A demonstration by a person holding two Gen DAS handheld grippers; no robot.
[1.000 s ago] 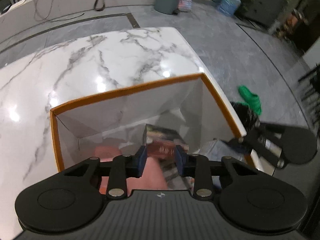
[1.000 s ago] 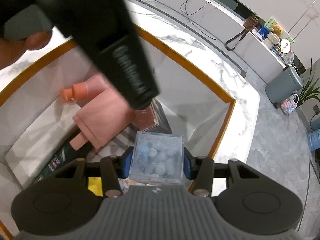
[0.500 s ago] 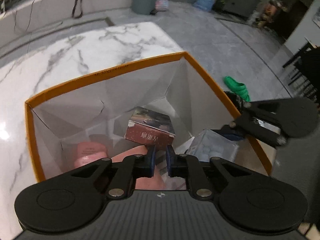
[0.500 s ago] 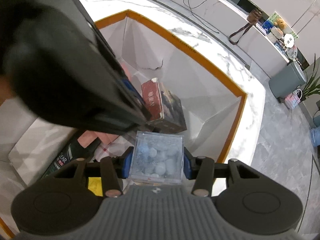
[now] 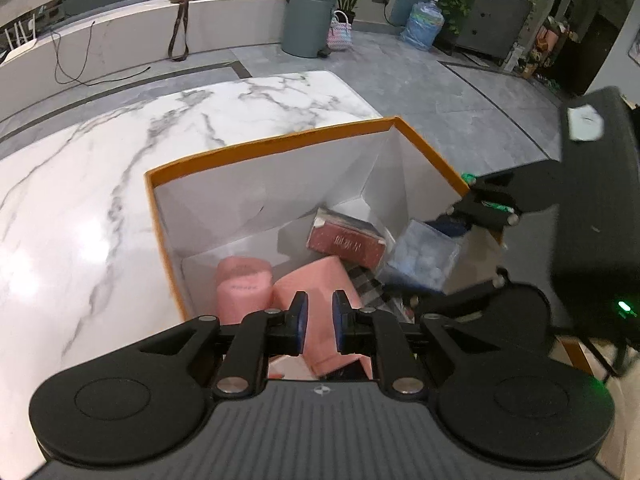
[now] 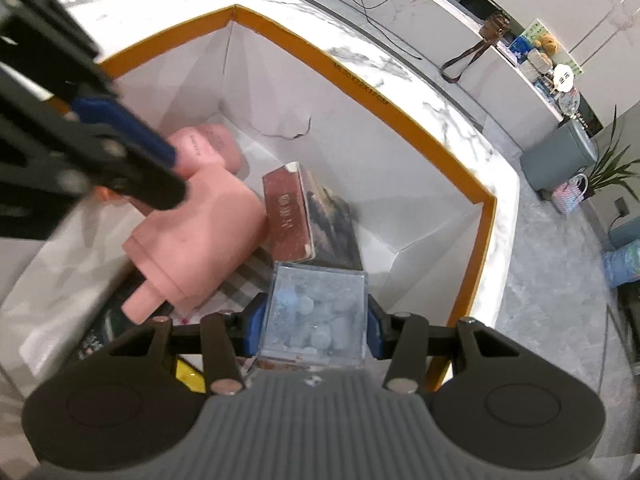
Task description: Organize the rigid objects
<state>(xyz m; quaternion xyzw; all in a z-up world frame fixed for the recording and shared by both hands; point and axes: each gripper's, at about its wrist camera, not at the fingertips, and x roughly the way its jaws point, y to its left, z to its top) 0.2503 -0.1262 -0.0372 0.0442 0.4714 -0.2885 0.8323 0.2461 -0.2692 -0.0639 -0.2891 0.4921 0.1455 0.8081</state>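
Above, in the left wrist view, the empty left gripper (image 5: 318,322), pads pressed together, hovers over an orange-rimmed box (image 5: 272,145) on a marble table (image 5: 80,208); grey floor (image 5: 460,92) fills the upper right. Right wrist view: the right gripper (image 6: 316,320) pinches a clear cube (image 6: 316,316) at lower centre, over the box.

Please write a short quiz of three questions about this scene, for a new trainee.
1. True or false: the right gripper holds a clear box of pale round pieces.
2. The left gripper is: A) shut and empty, B) gripping the red book.
3. What colour is the bin rim?

Key: 1 true; 2 A; 3 orange.
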